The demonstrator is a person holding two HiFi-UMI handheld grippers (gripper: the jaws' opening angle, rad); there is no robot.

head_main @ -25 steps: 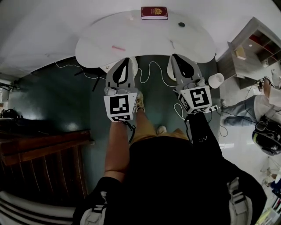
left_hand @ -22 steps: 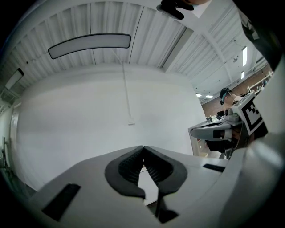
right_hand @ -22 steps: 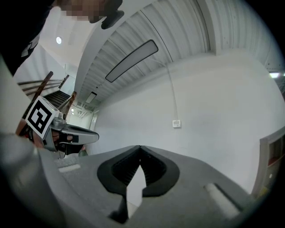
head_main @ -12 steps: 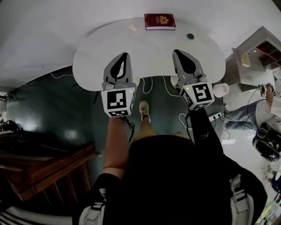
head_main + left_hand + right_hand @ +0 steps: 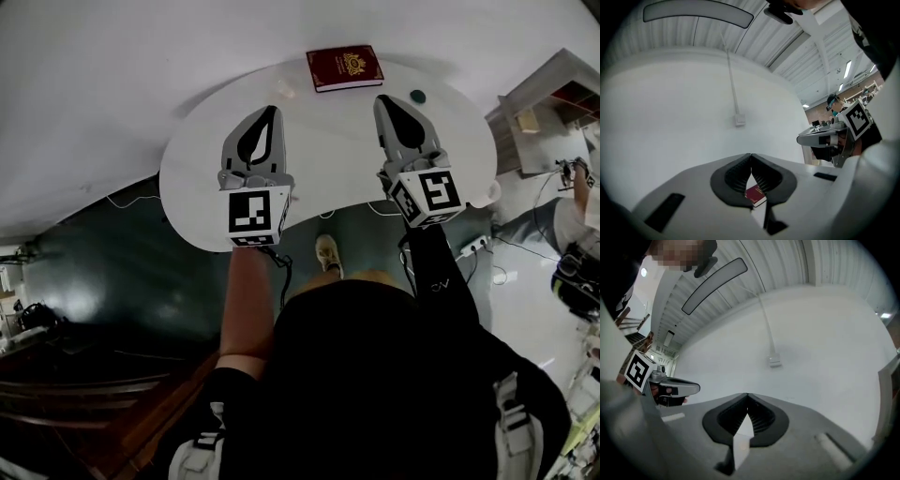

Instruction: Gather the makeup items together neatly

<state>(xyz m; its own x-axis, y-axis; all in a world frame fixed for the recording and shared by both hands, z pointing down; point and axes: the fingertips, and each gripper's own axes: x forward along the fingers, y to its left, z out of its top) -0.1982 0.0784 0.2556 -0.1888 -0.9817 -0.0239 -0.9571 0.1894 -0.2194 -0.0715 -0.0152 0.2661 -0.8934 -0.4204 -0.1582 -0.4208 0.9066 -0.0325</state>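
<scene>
A white rounded table (image 5: pixel 206 178) carries a dark red booklet (image 5: pixel 344 67) at its far edge and a small dark round item (image 5: pixel 417 96) to the booklet's right. Both grippers hover over the table's near half, pointing level at the wall. My left gripper (image 5: pixel 271 109) is shut with nothing in it, and its own view shows the jaw tips touching (image 5: pixel 750 154) with the booklet (image 5: pixel 756 195) below them. The right gripper (image 5: pixel 383 98) is also shut and empty (image 5: pixel 747 394). No other small items show plainly on the table.
A white wall with a socket box (image 5: pixel 739 121) stands right behind the table. A grey shelf unit (image 5: pixel 548 103) is at the right, with a person (image 5: pixel 574 220) beside it. A power strip (image 5: pixel 473 246) and cables lie on the dark floor; wooden steps (image 5: pixel 84 412) are at lower left.
Both grippers have travelled forward from over the floor to over the table, staying shut. The table and booklet now sit closer in the head view.
</scene>
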